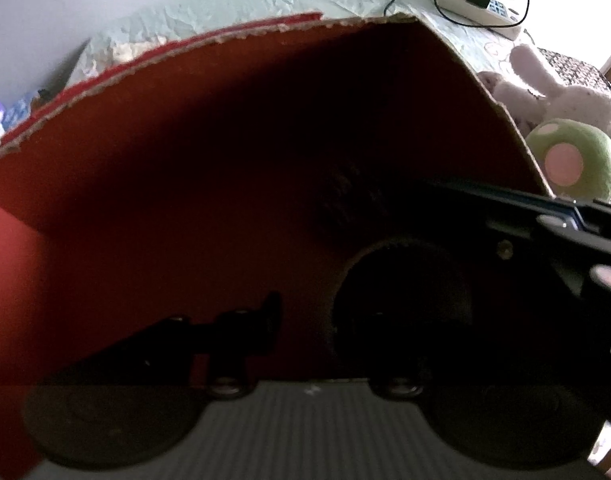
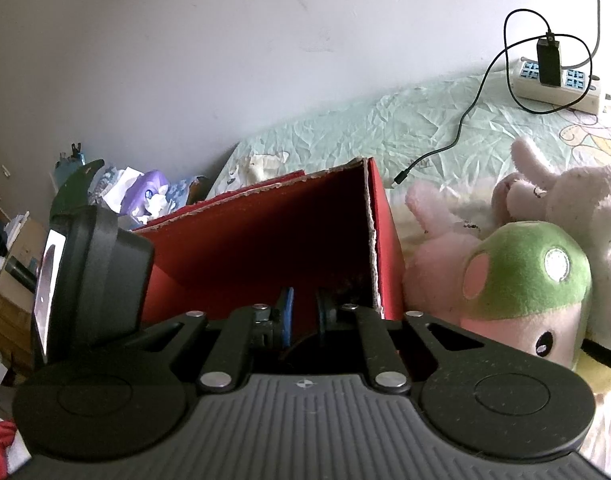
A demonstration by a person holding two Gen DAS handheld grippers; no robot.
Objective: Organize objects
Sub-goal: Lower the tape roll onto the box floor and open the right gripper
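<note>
Jaws of both grippers are reaching into the red box (image 2: 265, 240) on the bed (image 2: 385, 132), right gripper (image 2: 303, 312) clenched on something dark, left gripper (image 1: 305, 312) partly released, toys (image 2: 521, 276) waiting beside.

A bed (image 2: 385, 128) covered in a crinkled pale green sheet is carrying everything here and is running along a plain wall. A red cardboard box (image 2: 385, 240) with rough torn edges is sitting open on it. Just beside the box, a green-capped mushroom plush (image 2: 525, 280) is lying against pink and white plush toys (image 2: 577, 204). Farther back, a white power strip (image 2: 557, 84) is resting on the sheet with a black charger (image 2: 548, 61) plugged in, its black cable (image 2: 461, 124) trailing across the bed.
</note>
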